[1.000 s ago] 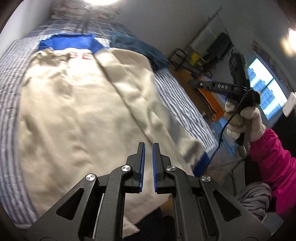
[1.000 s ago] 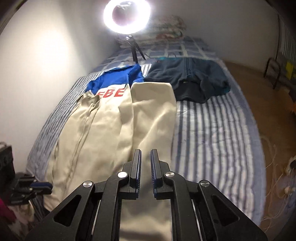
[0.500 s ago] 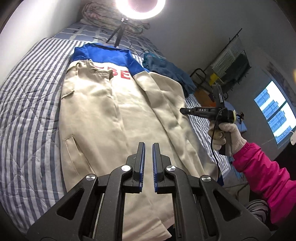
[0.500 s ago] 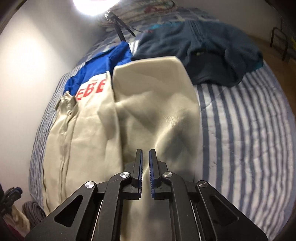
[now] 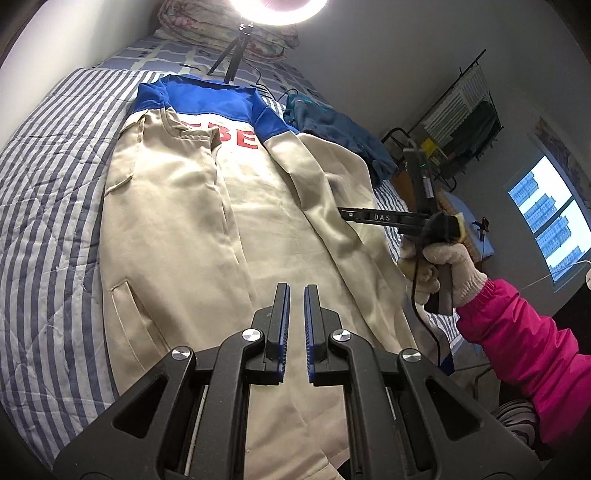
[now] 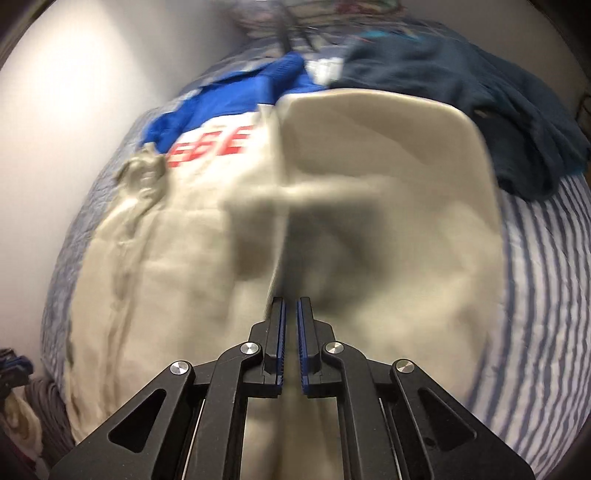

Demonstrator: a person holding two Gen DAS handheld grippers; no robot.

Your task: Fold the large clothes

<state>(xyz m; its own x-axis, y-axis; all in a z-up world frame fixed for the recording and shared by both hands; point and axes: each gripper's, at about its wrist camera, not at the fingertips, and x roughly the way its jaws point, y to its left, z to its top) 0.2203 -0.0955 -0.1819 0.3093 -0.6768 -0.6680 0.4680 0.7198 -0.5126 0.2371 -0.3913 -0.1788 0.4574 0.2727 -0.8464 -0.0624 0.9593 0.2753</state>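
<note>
I see both tools closed and empty, left tool [image 5: 295, 291], right tool [image 6: 290, 304], over the beige jacket [image 5: 177, 236] on the striped bed [image 5: 48, 221]

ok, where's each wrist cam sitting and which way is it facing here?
Left wrist: rides the left gripper, jaws shut and empty, angled down along the beige jacket toward the ring light; shows the gloved hand and pink sleeve holding the right gripper.
Right wrist: rides the right gripper, jaws shut and empty, pitched down close over the jacket's folded sleeve; only its own fingers show; blurred.
Shared: jacket with blue collar, dark blue garment, striped bedspread.
</note>
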